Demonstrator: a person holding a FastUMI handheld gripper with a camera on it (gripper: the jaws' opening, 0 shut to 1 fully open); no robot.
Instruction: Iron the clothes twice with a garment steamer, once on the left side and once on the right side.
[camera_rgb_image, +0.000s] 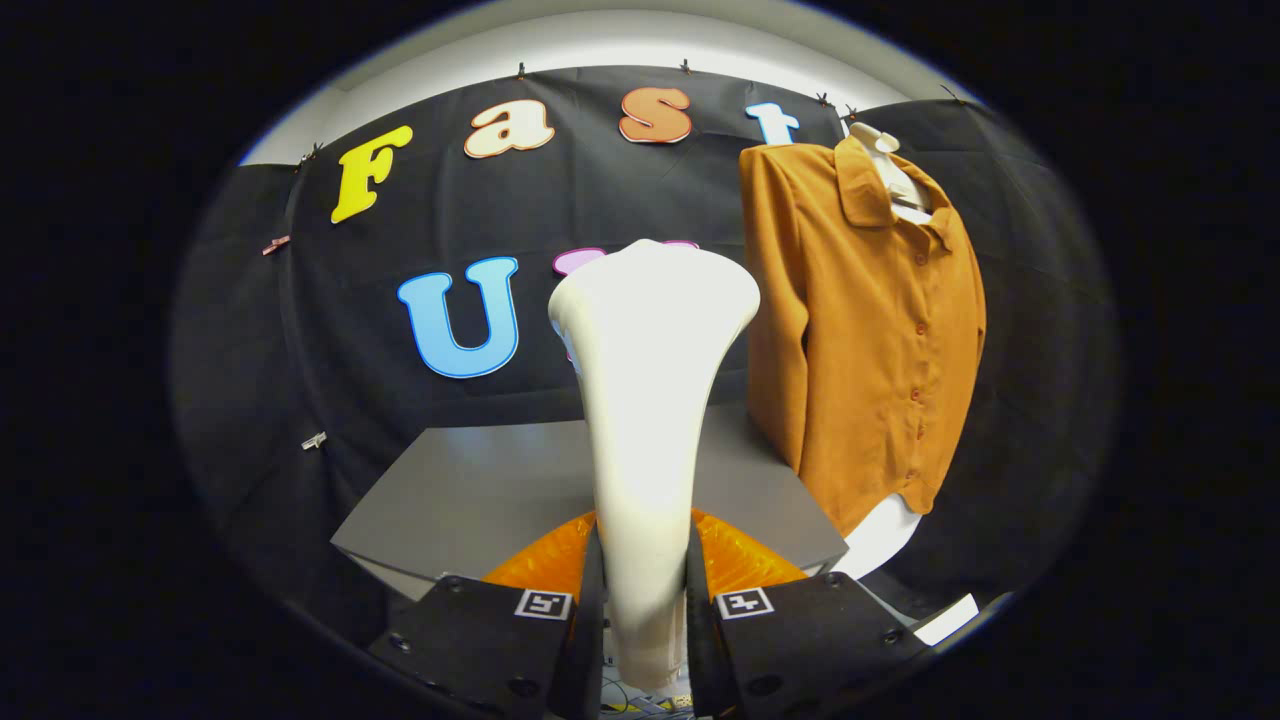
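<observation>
**Steamer in the gripper, shirt hanging off to the right**

Clearly, the gripper (645, 600) had its two fingers closed on the handle of the garment steamer (650, 400), one finger pressing on each side of the narrow lower part of the handle. The steamer was white and stood upright between the fingers, widening toward a broad, flattened head at the top. The head rose well above the fingers and stood in front of the black cloth wall of the booth.

Beyond the fingers lay a grey desk (480, 500), its bare top running back toward the wall. The steamer's body covered the middle of the desk from this view.

To the right of the steamer head hung the shirt (870, 330), a rust-orange, long-sleeved, buttoned garment with a collar. It hung on a white hanger (890, 160) against the cloth wall, its front facing outward and its button row running down the middle. One sleeve hung straight down along the side nearest the steamer. The steamer head was apart from the shirt, not touching it. The shirt's hem hung down past the desk's far right corner, and something white (885, 535) showed just below the hem; what it was could not be told.
</observation>
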